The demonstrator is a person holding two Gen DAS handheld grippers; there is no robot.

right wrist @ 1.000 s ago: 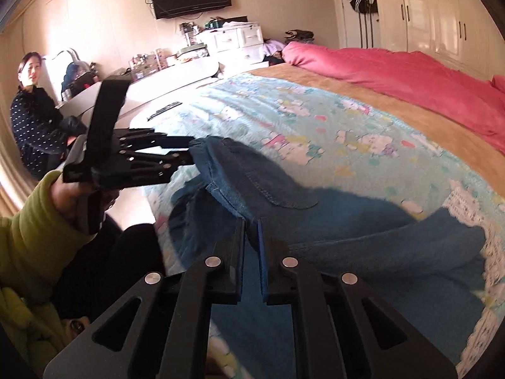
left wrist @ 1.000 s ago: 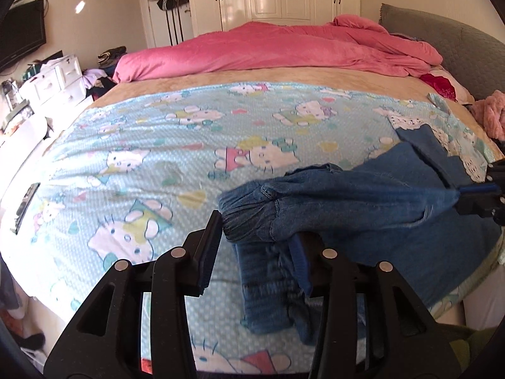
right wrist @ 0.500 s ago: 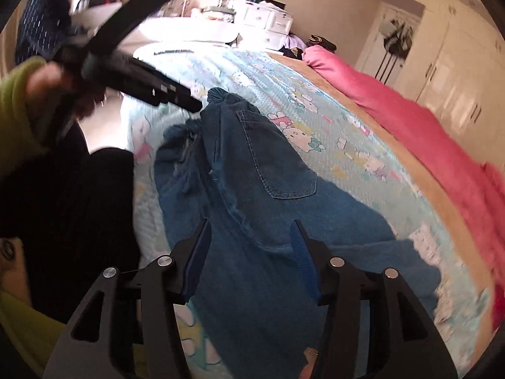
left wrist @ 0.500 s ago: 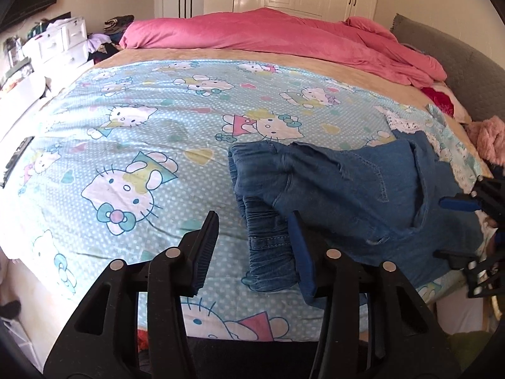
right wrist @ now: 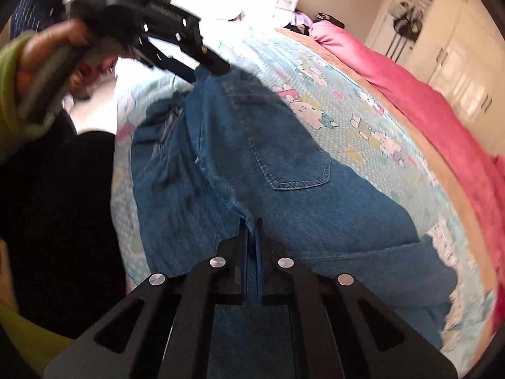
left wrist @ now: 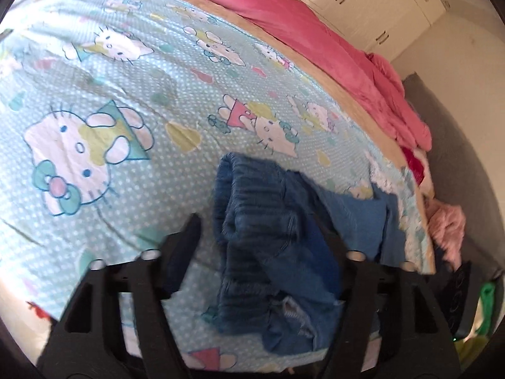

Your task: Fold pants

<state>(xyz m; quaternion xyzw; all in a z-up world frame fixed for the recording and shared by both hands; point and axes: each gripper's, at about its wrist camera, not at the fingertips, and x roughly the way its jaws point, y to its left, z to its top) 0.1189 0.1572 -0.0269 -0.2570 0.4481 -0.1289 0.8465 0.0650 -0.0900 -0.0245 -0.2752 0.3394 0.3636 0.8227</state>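
Right tongs (right wrist: 251,237) now clamped on pants (right wrist: 252,170); left tongs (left wrist: 255,233) apart, straddling waistband.

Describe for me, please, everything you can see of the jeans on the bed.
The jeans are blue denim with a stitched back pocket and a ribbed, gathered waistband. They lie folded over themselves on the Hello Kitty bedsheet near its edge. The right gripper is closed on a denim fold; the left gripper is open, straddling the bunched waistband.

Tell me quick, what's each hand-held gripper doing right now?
Left hand-held gripper: open, straddling the jeans' waistband, not clamped.
Right hand-held gripper: closed, apparently pinching a fold of the jeans.
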